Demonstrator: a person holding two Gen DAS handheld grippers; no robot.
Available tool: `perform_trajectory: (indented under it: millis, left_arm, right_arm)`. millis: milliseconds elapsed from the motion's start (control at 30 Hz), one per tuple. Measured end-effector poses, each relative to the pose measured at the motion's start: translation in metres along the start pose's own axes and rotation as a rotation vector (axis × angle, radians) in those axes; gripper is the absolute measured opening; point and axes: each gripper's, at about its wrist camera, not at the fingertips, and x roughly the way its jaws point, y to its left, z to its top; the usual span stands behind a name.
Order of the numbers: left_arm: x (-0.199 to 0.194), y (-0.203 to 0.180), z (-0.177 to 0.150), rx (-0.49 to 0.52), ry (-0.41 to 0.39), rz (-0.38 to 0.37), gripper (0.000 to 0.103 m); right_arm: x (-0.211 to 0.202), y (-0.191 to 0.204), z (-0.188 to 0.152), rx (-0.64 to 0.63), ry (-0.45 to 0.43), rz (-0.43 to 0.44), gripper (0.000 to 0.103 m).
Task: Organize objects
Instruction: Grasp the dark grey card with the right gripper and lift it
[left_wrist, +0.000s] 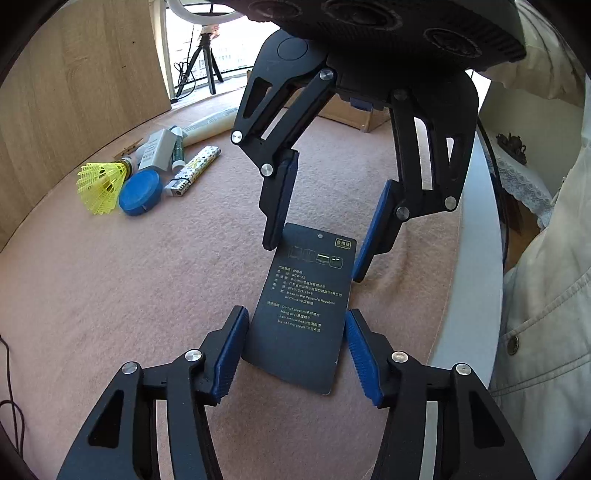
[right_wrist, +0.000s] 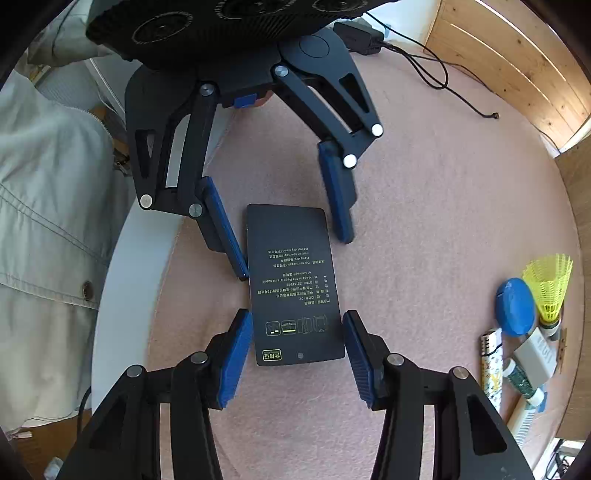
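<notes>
A dark card (left_wrist: 306, 306) with gold print lies flat on the pink felt mat (left_wrist: 147, 288). My left gripper (left_wrist: 293, 317) is open, its blue pads (left_wrist: 232, 350) straddling the card's near end. My right gripper (left_wrist: 314, 251) faces it from the far side, open, its pads beside the card's far end. In the right wrist view the card (right_wrist: 295, 284) lies between my right gripper's (right_wrist: 295, 325) pads (right_wrist: 236, 354), with the left gripper (right_wrist: 295, 251) open opposite. Neither grips the card.
A pile at the mat's far left holds a yellow shuttlecock (left_wrist: 101, 182), blue round case (left_wrist: 141, 192), patterned lighter (left_wrist: 194, 171), grey box (left_wrist: 157, 149) and a white tube (left_wrist: 208, 125). The same pile shows in the right wrist view (right_wrist: 524, 332). The white table rim (left_wrist: 469, 258) and the person's jacket (left_wrist: 546, 295) are right.
</notes>
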Motion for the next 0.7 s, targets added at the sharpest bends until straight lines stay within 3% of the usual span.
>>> perform_trajectory:
  millis: [333,700]
  left_arm:
    - [-0.020,-0.001,0.008,0.010,-0.043,0.011,0.057]
    - [-0.053,-0.003,0.037,0.116,-0.078,0.053,0.057]
  right_arm:
    - [-0.015,0.010,0.007,-0.043,0.024,-0.049,0.046]
    - [-0.049,-0.004,0.003,0.003,0.041,-0.101,0.046]
